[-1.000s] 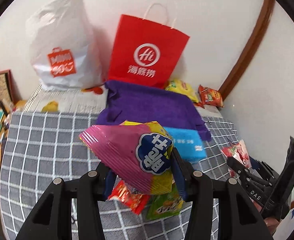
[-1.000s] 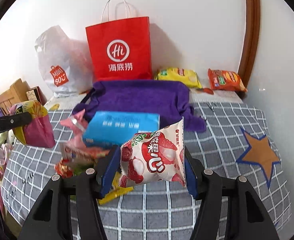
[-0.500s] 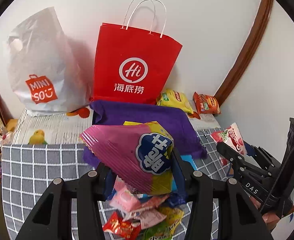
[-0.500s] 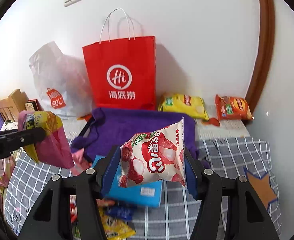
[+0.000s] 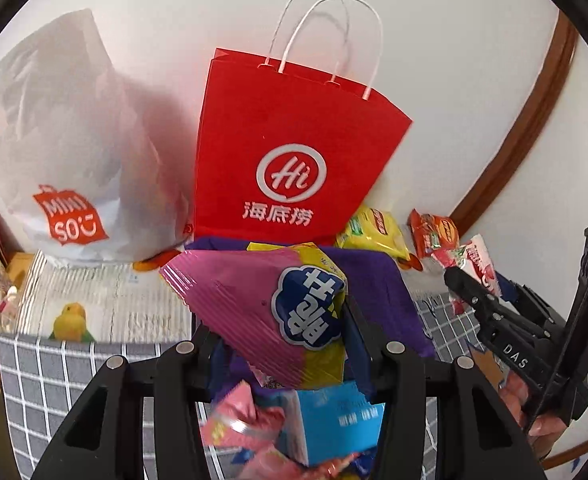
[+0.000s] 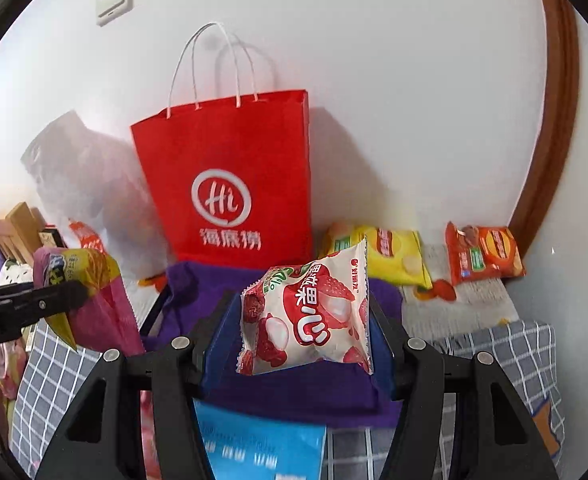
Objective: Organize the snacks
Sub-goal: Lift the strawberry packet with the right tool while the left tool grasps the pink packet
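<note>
Pink-and-yellow pack point(image 5: 270, 320) clamped in left gripper point(image 5: 278, 344), lower centre; lychee pack point(image 6: 305, 316) clamped in right gripper point(image 6: 301, 332), centre. Mid-carry, both aimed at red bag point(image 6: 234, 184) above. Next, probably: lift over rim, then release

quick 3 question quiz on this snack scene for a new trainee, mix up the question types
1. True or false: the left gripper is shut on a pink and yellow snack bag.
2. The right gripper holds: A) blue box B) white lychee jelly pack C) orange chip bag.
3. Fill in: the red paper bag stands against the ____ behind the purple cloth.

Key: 1 true. 2 B. 3 wall.
</note>
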A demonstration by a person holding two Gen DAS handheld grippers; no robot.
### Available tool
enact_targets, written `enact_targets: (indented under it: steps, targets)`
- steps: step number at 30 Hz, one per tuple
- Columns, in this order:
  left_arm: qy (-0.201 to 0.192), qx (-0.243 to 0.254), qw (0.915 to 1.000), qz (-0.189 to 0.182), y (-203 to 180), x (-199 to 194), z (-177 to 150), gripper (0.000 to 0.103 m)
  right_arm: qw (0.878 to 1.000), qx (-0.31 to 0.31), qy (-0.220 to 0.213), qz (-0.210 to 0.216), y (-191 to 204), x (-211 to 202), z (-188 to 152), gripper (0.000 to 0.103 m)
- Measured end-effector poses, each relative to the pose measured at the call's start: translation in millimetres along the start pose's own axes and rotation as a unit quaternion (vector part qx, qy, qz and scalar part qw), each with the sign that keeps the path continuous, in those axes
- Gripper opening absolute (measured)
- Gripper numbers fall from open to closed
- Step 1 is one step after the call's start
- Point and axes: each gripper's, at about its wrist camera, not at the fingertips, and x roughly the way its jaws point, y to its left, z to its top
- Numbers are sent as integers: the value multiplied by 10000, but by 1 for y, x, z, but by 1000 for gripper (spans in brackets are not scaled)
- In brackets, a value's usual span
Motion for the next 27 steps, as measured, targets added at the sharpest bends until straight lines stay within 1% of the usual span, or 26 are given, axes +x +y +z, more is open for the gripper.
enact_targets:
  steps: [3, 6, 11, 13, 15, 17, 19, 22, 27]
  targets:
    - [30, -37, 10000, 1, 7, 15, 8, 47, 10000, -61, -22, 17, 1, 15, 13, 59]
    - [111, -102, 9999, 4, 16, 34, 11, 47, 9999, -72, 61, 89, -1, 35, 16, 59]
    - [322, -186, 9993, 77, 38, 68, 2, 47, 9991, -98, 270, 308, -3, 75, 5, 59]
    - [376, -316, 9988, 79, 48, 80, -3, 47, 9980, -262, 492, 287, -2, 90, 2, 59]
    - [642, -290, 9974, 135, 55, 93, -5, 47, 9981, -300, 491, 226, -4, 98, -2, 59]
    - [647, -405, 9969, 167, 63, 99, -6, 47, 9971, -296, 647, 288, -8, 108, -5, 59]
    - [723, -376, 9966, 106, 65, 103, -7, 47, 9964, -257, 786, 207, -13, 118, -8, 59]
    - [732, -356, 9965, 175, 66, 105, -8, 47, 9947, -244, 983, 161, -19, 131, -13, 59]
    - [860, -336, 9955, 204, 65, 113, -10, 47, 9920, -251, 1228, 147, -23, 147, -21, 59]
